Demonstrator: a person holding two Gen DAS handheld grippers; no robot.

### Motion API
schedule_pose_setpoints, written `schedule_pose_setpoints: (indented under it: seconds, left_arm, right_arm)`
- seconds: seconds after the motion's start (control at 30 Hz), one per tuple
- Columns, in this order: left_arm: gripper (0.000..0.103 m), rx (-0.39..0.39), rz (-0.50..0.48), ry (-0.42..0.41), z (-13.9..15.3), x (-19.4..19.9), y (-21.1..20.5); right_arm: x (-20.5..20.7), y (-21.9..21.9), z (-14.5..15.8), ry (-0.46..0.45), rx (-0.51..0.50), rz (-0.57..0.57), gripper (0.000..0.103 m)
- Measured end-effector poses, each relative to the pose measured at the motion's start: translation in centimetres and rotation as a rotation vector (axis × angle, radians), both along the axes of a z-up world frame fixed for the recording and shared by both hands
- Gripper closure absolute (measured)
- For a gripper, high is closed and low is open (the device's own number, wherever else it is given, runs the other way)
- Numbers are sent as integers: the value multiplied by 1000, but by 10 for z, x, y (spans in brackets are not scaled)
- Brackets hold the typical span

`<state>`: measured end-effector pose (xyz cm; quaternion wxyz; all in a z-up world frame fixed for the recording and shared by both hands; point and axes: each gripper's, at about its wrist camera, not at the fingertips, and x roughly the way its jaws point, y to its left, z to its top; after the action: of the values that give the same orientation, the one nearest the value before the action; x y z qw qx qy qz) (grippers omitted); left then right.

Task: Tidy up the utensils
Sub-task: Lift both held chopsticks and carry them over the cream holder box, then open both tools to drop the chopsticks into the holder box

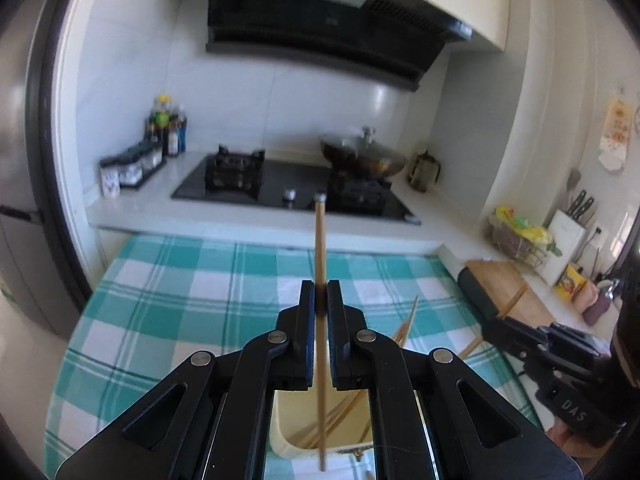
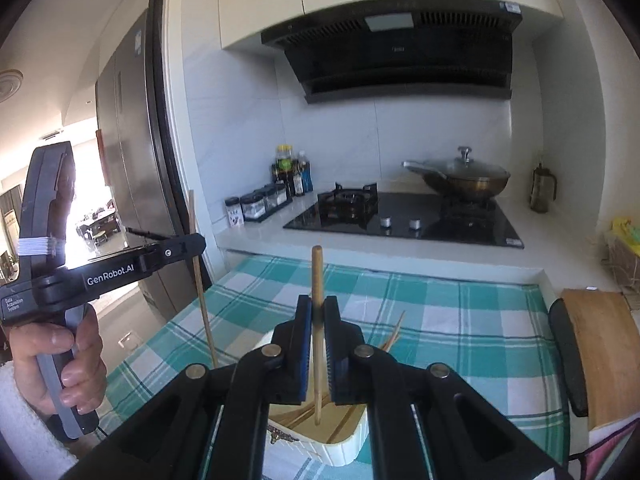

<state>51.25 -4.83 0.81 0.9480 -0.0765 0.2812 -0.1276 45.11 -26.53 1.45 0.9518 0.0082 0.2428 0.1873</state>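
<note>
My left gripper (image 1: 320, 286) is shut on an upright wooden chopstick (image 1: 320, 240), held above a cream container (image 1: 286, 420) with several more chopsticks inside. That container stands on a teal-and-white checked tablecloth (image 1: 180, 300). My right gripper (image 2: 317, 304) is shut on another upright chopstick (image 2: 317, 272), its lower end over the same cream container (image 2: 344, 452). From the right wrist view, the left gripper (image 2: 198, 246) shows at the left with its chopstick (image 2: 202, 300), gripped by a hand (image 2: 76, 360). The right gripper (image 1: 494, 322) appears at the right edge of the left wrist view.
Behind the table runs a counter with a black gas hob (image 2: 400, 216), a lidded wok (image 2: 464, 178), spice jars (image 2: 256, 202) and bottles (image 2: 288, 172). A wooden cutting board (image 2: 600, 352) and a black chair back (image 2: 564, 360) are at the right. A fridge (image 2: 132, 152) stands left.
</note>
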Motion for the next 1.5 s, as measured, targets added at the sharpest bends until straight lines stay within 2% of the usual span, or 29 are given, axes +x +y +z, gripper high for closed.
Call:
schedule_pose_setpoints:
  seconds: [0.17, 0.3, 0.43, 0.53, 0.63, 0.73, 0.87, 1.0, 1.03, 1.1, 1.13, 1.17, 1.2, 1.27, 1.33, 1.4, 1.5]
  left_arm:
    - [99, -30, 32, 73, -30, 22, 3]
    - [99, -97, 29, 59, -14, 20, 13]
    - [99, -125, 24, -29, 26, 10, 21]
    - [99, -99, 61, -125, 45, 2, 20]
    - [99, -92, 83, -154, 42, 6, 15]
    - [99, -92, 106, -162, 28, 14, 9]
    - [99, -36, 77, -101, 3, 27, -4]
    - [99, 11, 26, 29, -32, 40, -11]
    - [98, 22, 18, 68, -39, 43, -12]
    - [86, 33, -6, 150, -52, 44, -11]
    - [70, 31, -16, 178, -56, 42, -8]
    - [56, 27, -20, 192, -57, 36, -3]
    - [50, 26, -27, 195, -57, 26, 2]
    - [33, 53, -60, 200, -56, 0, 13]
    - [24, 119, -86, 231, -63, -32, 21]
    - [19, 170, -107, 275, -80, -69, 32]
    - [16, 202, -117, 382, -126, -121, 46]
  right_arm:
    - [36, 1, -43, 169, 10, -23, 96]
    - [43, -6, -57, 209, 59, -49, 97]
    - [33, -11, -39, 161, 48, -41, 97]
    - [29, -13, -19, 123, 42, -38, 97]
    - [31, -16, -5, 116, 43, -45, 97]
    - [35, -17, -3, 152, 29, -57, 97]
    - [49, -12, -22, 261, 0, -45, 96]
    - [61, -5, -50, 330, -34, -40, 96]
    - [64, -4, -56, 344, -28, -33, 93]
    - [67, -2, -64, 357, -16, -29, 93]
    - [66, -1, -64, 352, -11, -27, 82]
    - [64, -1, -63, 338, -4, -25, 67]
    - [58, -2, -59, 313, 3, -26, 62]
    - [40, -5, -49, 264, 4, -24, 60]
    - [14, -12, -43, 232, -18, -16, 58]
    - [-19, -23, -48, 206, -66, -29, 52]
    - [-72, -46, -79, 219, -160, -64, 50]
